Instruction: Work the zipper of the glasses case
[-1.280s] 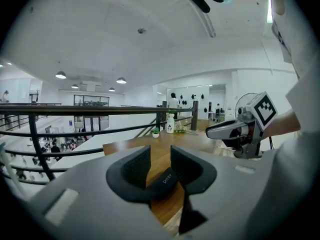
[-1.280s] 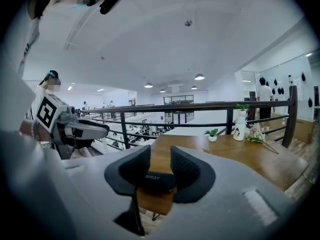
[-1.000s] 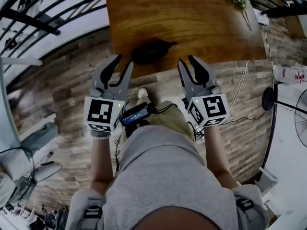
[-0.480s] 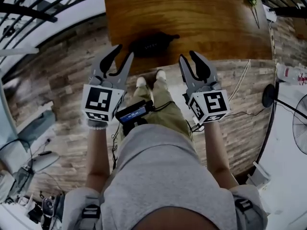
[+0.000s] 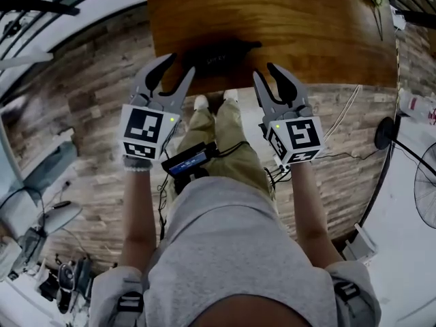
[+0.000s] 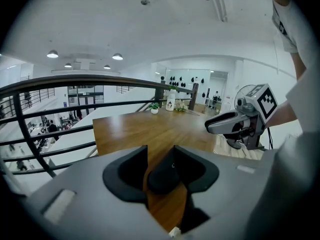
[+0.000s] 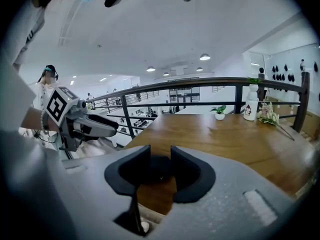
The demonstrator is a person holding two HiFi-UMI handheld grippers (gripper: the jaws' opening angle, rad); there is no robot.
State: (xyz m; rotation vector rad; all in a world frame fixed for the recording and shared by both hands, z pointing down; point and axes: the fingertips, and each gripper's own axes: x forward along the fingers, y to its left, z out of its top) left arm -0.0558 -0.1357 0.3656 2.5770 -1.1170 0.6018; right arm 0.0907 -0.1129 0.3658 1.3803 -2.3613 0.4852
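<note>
- One glasses case (image 5: 219,55), black, lies flat on the table (image 5: 306,26), close to the near edge and toward the near left corner.
- Its long axis runs left to right, along the near edge. A thin tab (image 5: 253,45) sticks out of the right end and points right, slightly toward the far edge.
- Zipper state: cannot tell, as the case is too dark in every view.
- Two grippers, one per hand, are side by side at the near edge, and both point at the case.
- Left gripper (image 5: 178,65): the jaws are apart and opening. The case's left part shows through the gap (image 6: 165,175), ahead of the tips, and the pads are not pressing on it.
- Right gripper (image 5: 265,71): the jaws are spread. The case shows dark in the gap (image 7: 159,168), beyond the tips, and nothing is pinched.
- The tips sit near the case ends, left gripper by the left end and right gripper by the right end. I cannot tell whether they touch it.
- Along the far edge: one small potted plant (image 7: 220,113), one white bottle (image 7: 251,106) and one bunch of flowers (image 7: 270,115).
- One table, brown wood grain, backed by a dark railing (image 7: 200,81).
</note>
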